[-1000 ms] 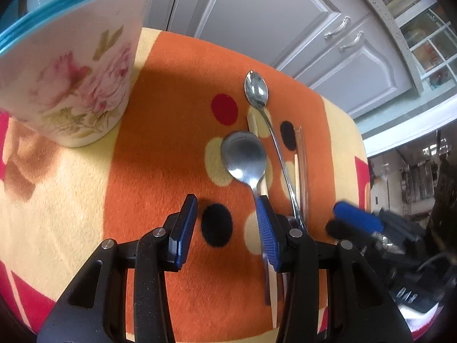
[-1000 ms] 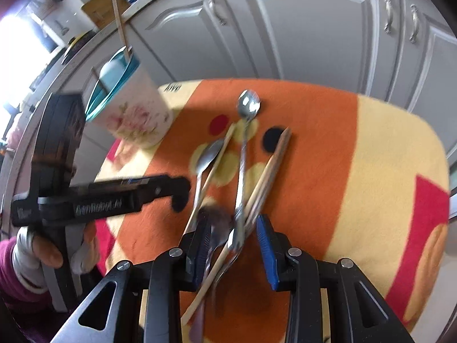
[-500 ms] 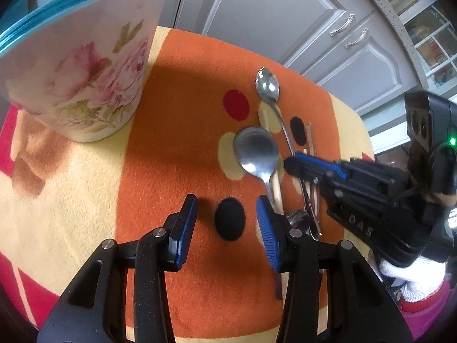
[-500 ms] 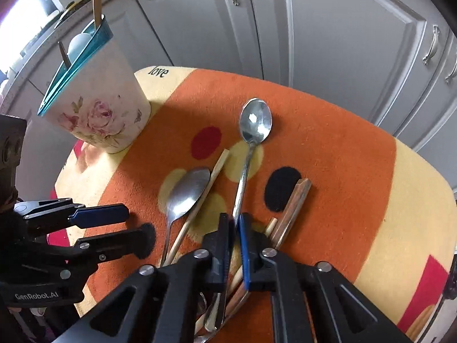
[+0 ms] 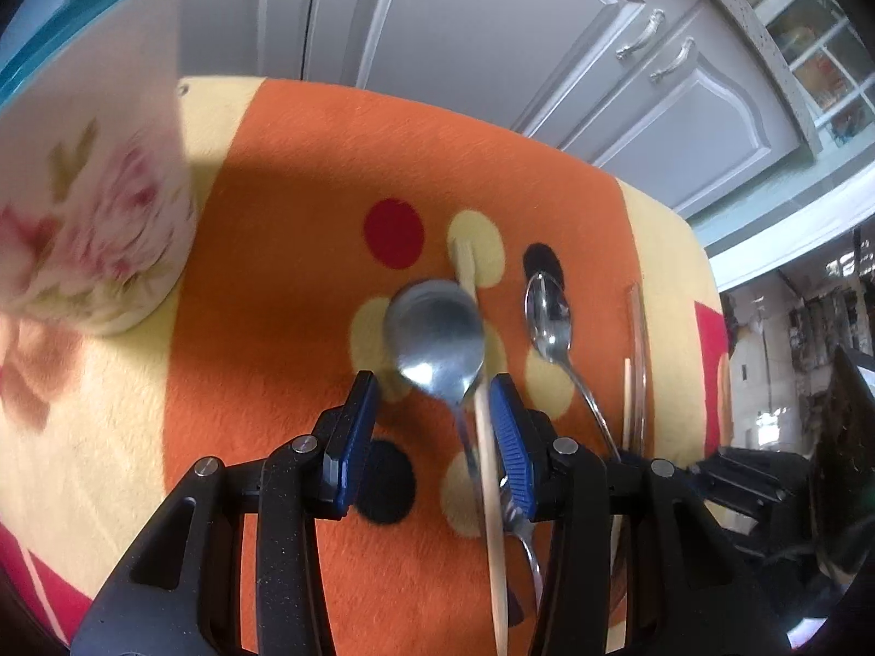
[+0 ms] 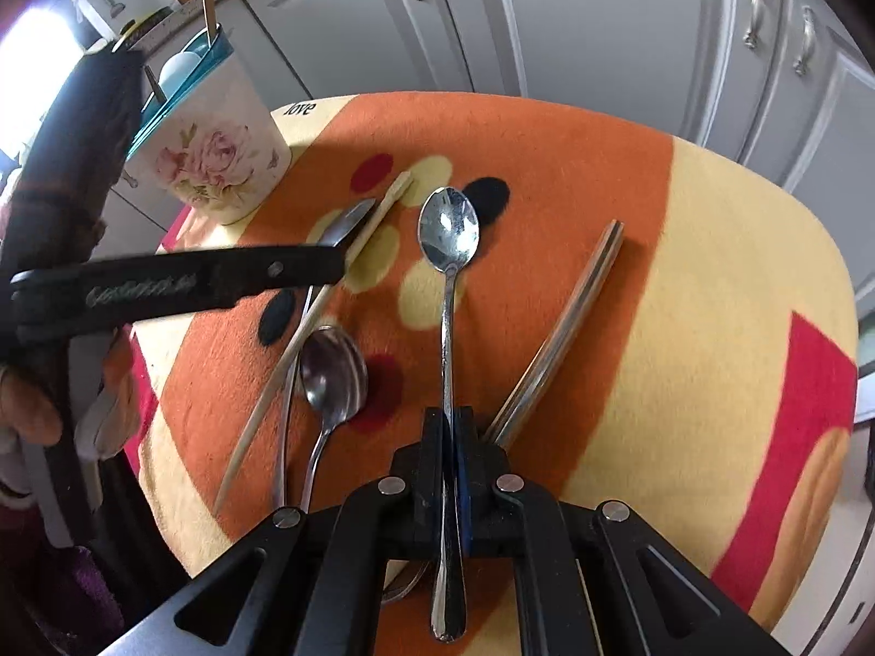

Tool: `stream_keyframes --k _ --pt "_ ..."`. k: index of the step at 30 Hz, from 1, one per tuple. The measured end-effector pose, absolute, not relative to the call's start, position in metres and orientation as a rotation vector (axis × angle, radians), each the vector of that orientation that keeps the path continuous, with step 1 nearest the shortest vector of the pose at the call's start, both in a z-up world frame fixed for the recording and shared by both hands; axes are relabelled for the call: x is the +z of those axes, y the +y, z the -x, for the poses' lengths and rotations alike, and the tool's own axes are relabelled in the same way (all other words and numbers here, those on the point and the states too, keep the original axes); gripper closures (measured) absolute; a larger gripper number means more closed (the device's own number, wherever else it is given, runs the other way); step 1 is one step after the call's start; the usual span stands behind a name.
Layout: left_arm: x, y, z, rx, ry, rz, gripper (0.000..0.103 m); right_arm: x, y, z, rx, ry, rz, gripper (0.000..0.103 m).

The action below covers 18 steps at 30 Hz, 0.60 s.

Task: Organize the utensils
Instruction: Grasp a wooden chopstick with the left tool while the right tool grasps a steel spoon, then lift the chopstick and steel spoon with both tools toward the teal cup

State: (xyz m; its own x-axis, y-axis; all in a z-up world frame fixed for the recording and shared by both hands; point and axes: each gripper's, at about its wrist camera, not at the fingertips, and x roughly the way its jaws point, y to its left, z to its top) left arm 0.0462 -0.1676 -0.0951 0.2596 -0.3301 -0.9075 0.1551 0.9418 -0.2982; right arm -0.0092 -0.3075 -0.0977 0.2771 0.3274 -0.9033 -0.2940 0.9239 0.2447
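My right gripper (image 6: 449, 432) is shut on the handle of a long thin steel spoon (image 6: 448, 232), which points away over the orange blanket; that spoon also shows in the left wrist view (image 5: 548, 312). My left gripper (image 5: 432, 410) is open, its jaws either side of the neck of a large steel spoon (image 5: 435, 331) and a wooden chopstick (image 5: 481, 404). The left gripper's arm (image 6: 180, 284) shows in the right wrist view. A floral utensil cup with a teal rim (image 6: 210, 150) stands at the back left, also in the left wrist view (image 5: 93, 202).
Another steel spoon (image 6: 331, 369) and a dark pair of chopsticks (image 6: 569, 322) lie on the spotted blanket-covered table (image 6: 711, 284). Grey cabinet doors (image 6: 601, 27) stand behind. The table's right edge (image 5: 705, 295) is close by.
My right gripper, shut on the thin spoon, has pulled it back and to the right. My left gripper has moved forward so that its open jaws flank the large spoon's neck.
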Motion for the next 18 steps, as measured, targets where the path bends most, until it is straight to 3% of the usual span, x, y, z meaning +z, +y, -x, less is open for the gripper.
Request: stream_keyframes --k 1,5,16,18 --pt "-0.095 -0.169 -0.047 -0.326 1.265 0.143 0.071 -0.096 -0.308 0.011 0.412 1.218 -0.037 0.099" --pt "-0.095 -0.159 -0.043 -0.342 1.276 0.142 0.082 -0.087 -0.309 0.013 0.400 1.204 -0.035 0.099" --pt "-0.092 -0.089 -0.007 -0.359 1.331 0.253 0.082 -0.065 -0.277 0.019 0.501 1.154 -0.019 0.096" --pt "-0.090 -0.078 -0.003 -0.362 1.329 0.281 0.081 -0.069 -0.271 0.020 0.503 1.162 -0.009 0.088"
